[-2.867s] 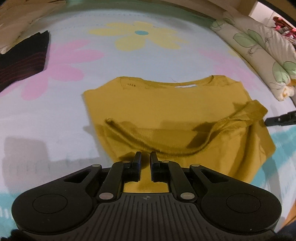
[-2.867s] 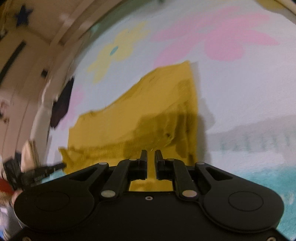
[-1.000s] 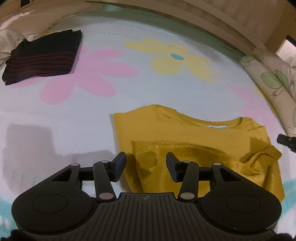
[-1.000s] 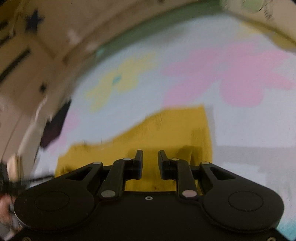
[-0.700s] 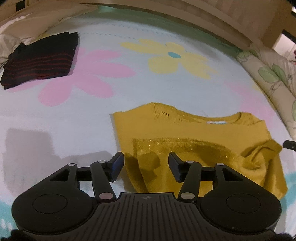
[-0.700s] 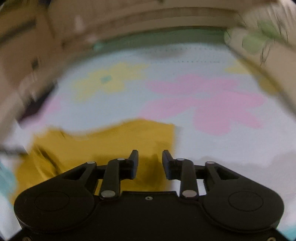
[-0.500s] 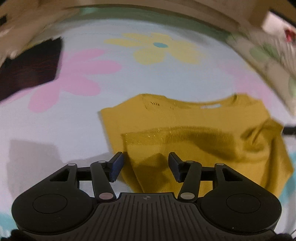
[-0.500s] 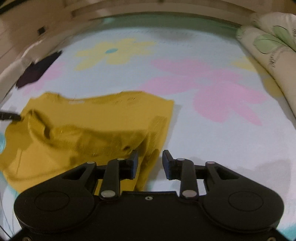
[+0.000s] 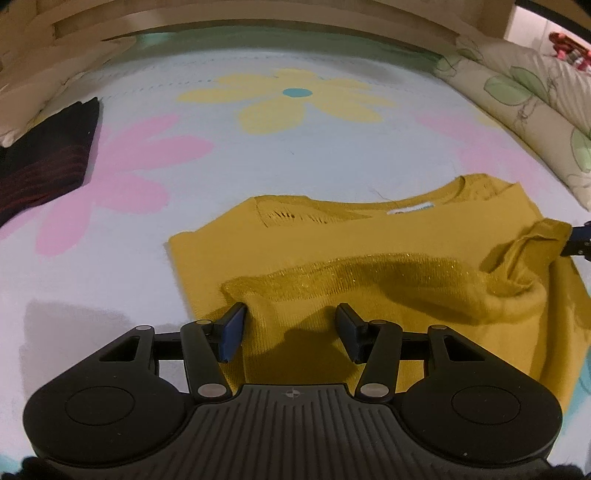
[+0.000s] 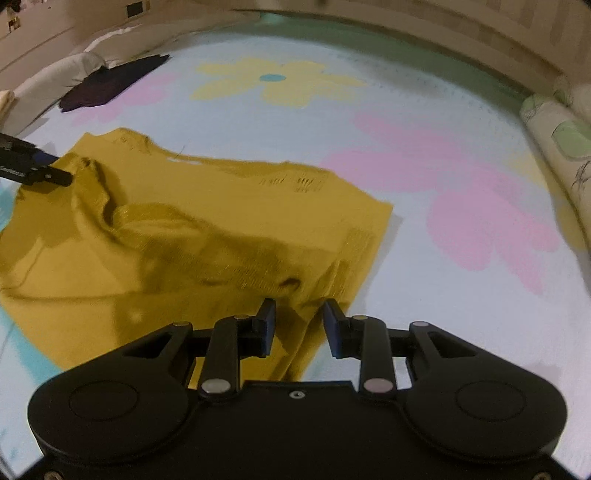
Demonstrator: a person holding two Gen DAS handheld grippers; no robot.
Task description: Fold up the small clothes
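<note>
A mustard-yellow knit top (image 9: 369,240) lies on the flowered bed sheet (image 9: 295,155), its lower hem folded up across the body in a loose ridge. My left gripper (image 9: 291,326) is open low over the top's near left part, with cloth lying under the gap between its fingers. In the right wrist view the top (image 10: 184,221) spreads left, and my right gripper (image 10: 300,321) is open over its near right corner, where a raised fold sits between the pads without being pinched. The right gripper's tip (image 9: 578,243) shows by a bunched corner of the hem.
A folded dark garment with red stripes (image 9: 48,158) lies at the far left of the bed. A leaf-print quilt roll (image 9: 535,107) runs along the right side. A wooden bed frame (image 9: 258,22) closes off the back. A pale pillow (image 10: 48,81) sits beside the dark garment.
Both grippers, shut at the raised hem earlier, now stand open and the hem lies on the top. The right view has rolled level and steadied; both hands have shifted a little over the top.
</note>
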